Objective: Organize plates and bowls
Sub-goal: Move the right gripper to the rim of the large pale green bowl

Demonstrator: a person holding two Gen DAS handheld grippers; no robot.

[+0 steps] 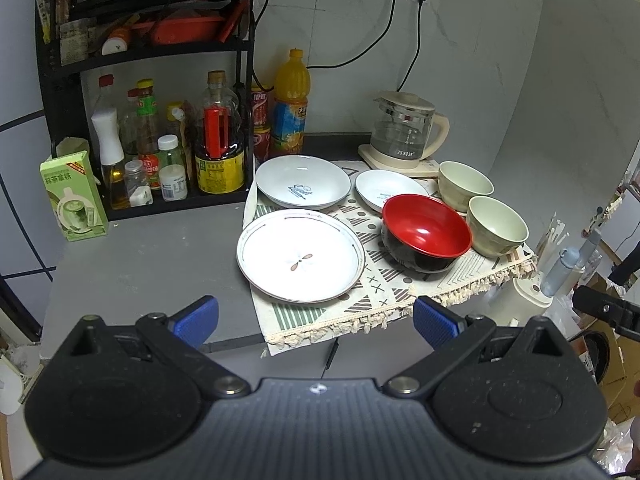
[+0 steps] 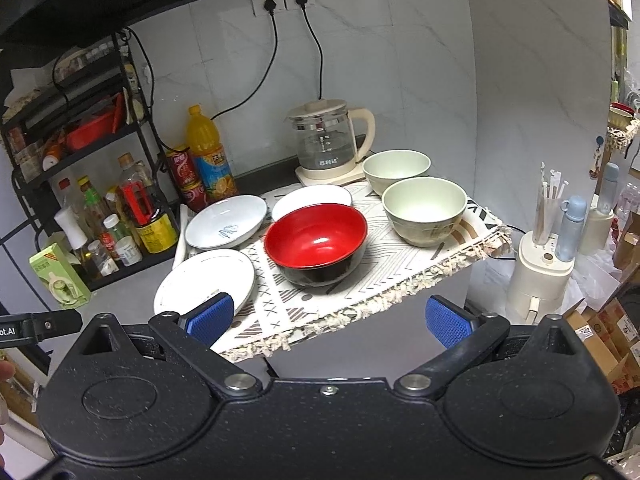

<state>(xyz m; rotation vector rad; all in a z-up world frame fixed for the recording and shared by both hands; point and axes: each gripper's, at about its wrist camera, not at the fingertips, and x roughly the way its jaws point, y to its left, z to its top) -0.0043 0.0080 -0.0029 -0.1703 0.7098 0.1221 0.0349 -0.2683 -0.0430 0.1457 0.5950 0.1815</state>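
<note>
Six dishes sit separately on the patterned cloth [image 1: 384, 280], nothing stacked, so the task looks unstarted; all grouping is left to do. Large flat plate [image 1: 300, 255] with a thin rim line and a small leaf motif lies at 9 o'clock on the cloth, its edge overhanging onto the grey bench [image 1: 152, 256]. Blue-script deep plate [image 1: 303, 182] sits at 11 o'clock, touching or just beside the flat plate. Small white plate [image 1: 386, 191] sits at 12 o'clock, partly hidden behind the red bowl [image 1: 426, 232]. Red bowl is at centre: glossy, red inside, black outside, lacquer-like, round with a narrow foot. Two pale green bowls at 2 to 3 o'clock, back bowl [image 1: 464, 184] and front bowl [image 1: 496, 224], matte ceramic look, deep straight walls, close together near the fringed cloth edge.

Left tongs [image 1: 316, 322] are spread wide, holding nothing, hovering short of the flat plate. Right tongs [image 2: 328, 320] are likewise spread and empty, aimed toward the red bowl, blue ribbed pads [image 2: 210, 318] visible. Glass kettle [image 1: 404, 128] stands behind the dishes.
</note>
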